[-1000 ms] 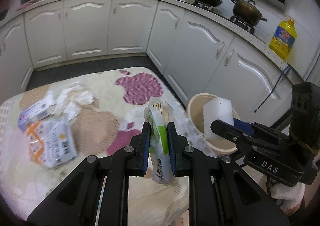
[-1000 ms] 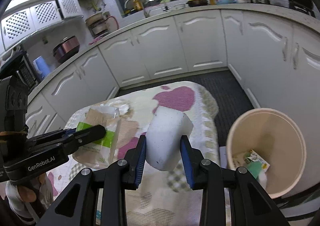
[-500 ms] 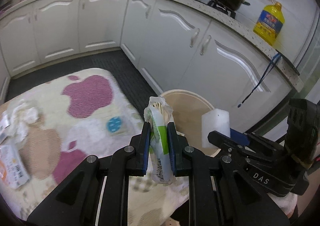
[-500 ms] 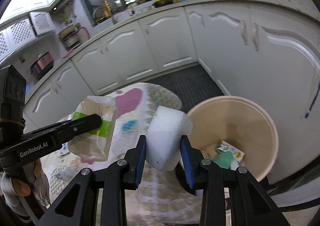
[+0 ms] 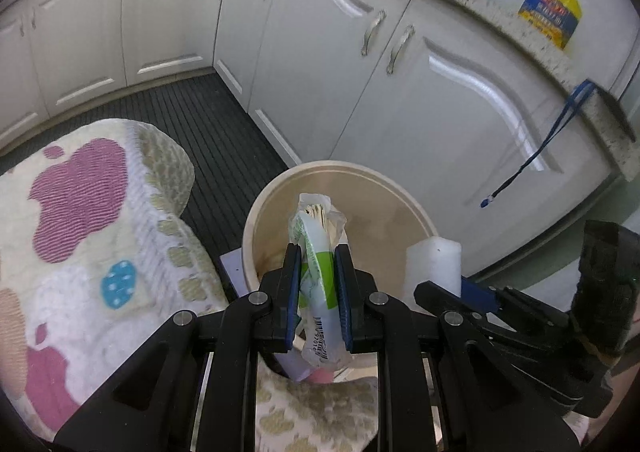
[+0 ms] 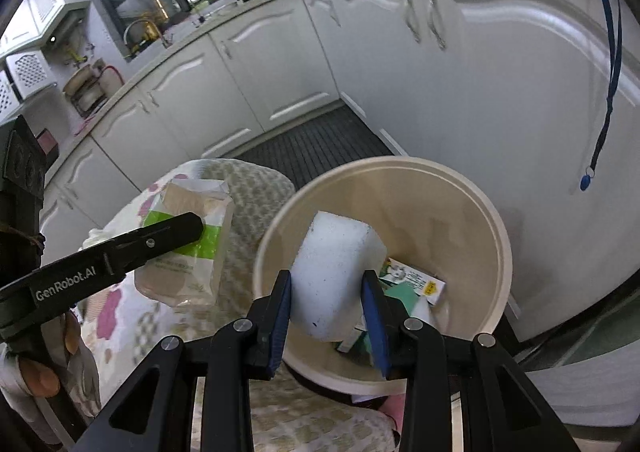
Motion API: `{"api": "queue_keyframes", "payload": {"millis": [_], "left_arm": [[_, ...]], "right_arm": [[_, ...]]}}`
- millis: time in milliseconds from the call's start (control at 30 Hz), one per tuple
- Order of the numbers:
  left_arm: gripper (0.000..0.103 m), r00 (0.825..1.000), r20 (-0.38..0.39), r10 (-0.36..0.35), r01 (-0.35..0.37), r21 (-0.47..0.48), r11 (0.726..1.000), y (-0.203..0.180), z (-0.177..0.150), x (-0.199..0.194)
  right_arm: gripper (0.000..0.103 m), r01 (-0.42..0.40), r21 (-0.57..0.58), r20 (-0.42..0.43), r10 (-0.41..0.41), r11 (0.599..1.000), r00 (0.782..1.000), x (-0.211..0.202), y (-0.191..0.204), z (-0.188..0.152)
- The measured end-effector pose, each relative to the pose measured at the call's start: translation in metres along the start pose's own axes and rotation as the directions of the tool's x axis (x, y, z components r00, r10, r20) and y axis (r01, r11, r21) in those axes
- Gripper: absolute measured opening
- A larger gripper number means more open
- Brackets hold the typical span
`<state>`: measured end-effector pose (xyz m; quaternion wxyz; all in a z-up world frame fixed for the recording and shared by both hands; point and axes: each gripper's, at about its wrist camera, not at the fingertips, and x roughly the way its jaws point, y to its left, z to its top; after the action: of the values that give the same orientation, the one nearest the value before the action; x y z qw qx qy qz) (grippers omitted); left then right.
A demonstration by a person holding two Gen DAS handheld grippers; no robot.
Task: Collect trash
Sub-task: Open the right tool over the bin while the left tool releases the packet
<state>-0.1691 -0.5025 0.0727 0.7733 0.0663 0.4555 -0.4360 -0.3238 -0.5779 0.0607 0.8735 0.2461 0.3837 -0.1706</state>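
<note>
The left gripper [image 5: 316,268] is clamped on a clear plastic packet [image 5: 318,252] with a green band and thin wooden sticks inside. The packet stands upright between the pads, its top and bottom ends projecting past them. In the left wrist view it sits in line with the near rim of the bin [image 5: 256,211]; in the right wrist view the same packet [image 6: 188,248] hangs over the patterned table cover [image 6: 256,187], just left of the bin's rim [image 6: 496,236].

The right gripper [image 6: 326,288] is clamped on a white foam block [image 6: 334,268]. The block is tilted and held over the bin's open mouth, inside the line of the rim. Below it, at the bin's bottom, lie a green-and-white carton [image 6: 416,280] and other wrappers.

The bin is round, cream-coloured and open-topped. It stands on the floor, its near side tucked against the rounded edge of the table cover [image 5: 168,219]. White cabinet doors [image 5: 460,123] stand just beyond its far side. A strip of dark ribbed floor mat [image 5: 224,131] runs between table and cabinets. A blue lanyard [image 5: 536,155] hangs from the counter edge in front of the cabinet door.
</note>
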Motion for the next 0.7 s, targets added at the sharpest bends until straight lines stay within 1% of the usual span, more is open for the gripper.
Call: {"api": "queue_keyframes", "payload": {"millis": [267, 333, 367, 400, 433, 467, 533, 600, 700], "left_arm": [[0.015, 1.0, -0.022, 0.01, -0.01, 0.016, 1.0, -0.008, 0.003, 0.031], [0.015, 1.0, -0.028, 0.009, -0.008, 0.011, 1.0, -0.007, 0.004, 0.035], [0.017, 1.0, -0.029, 0.009, -0.009, 0.009, 1.0, -0.006, 0.004, 0.038], [0.02, 0.999, -0.03, 0.009, -0.009, 0.007, 1.0, -0.006, 0.004, 0.04], [0.03, 1.0, -0.03, 0.007, -0.007, 0.005, 1.0, -0.005, 0.003, 0.04], [0.042, 1.0, -0.03, 0.003, -0.003, 0.0, 1.0, -0.004, 0.003, 0.041], [0.052, 1.0, -0.027, -0.011, 0.011, -0.005, 1.0, -0.003, 0.003, 0.041], [0.052, 1.0, -0.026, 0.001, -0.001, 0.002, 1.0, -0.004, 0.003, 0.04], [0.053, 1.0, -0.021, 0.005, -0.005, 0.019, 1.0, -0.007, 0.001, 0.037]], "right_arm": [[0.034, 0.034, 0.028, -0.033, -0.033, 0.999, 0.999, 0.022, -0.02, 0.003], [0.044, 0.049, 0.029, -0.034, -0.048, 0.998, 0.998, 0.025, -0.022, 0.003], [0.046, 0.059, 0.029, -0.031, -0.058, 0.998, 0.998, 0.026, -0.024, 0.002], [0.048, 0.066, 0.03, -0.026, -0.065, 0.997, 0.998, 0.027, -0.026, 0.001], [0.049, 0.075, 0.033, -0.025, -0.074, 0.997, 0.997, 0.027, -0.028, 0.0], [0.049, 0.08, 0.036, -0.029, -0.079, 0.996, 0.996, 0.029, -0.029, 0.0], [0.051, 0.079, 0.046, -0.037, -0.078, 0.996, 0.996, 0.029, -0.031, -0.001], [0.053, 0.078, 0.059, -0.043, -0.075, 0.995, 0.996, 0.029, -0.033, -0.003], [0.053, 0.078, 0.064, -0.046, -0.075, 0.995, 0.996, 0.028, -0.033, -0.004]]}}
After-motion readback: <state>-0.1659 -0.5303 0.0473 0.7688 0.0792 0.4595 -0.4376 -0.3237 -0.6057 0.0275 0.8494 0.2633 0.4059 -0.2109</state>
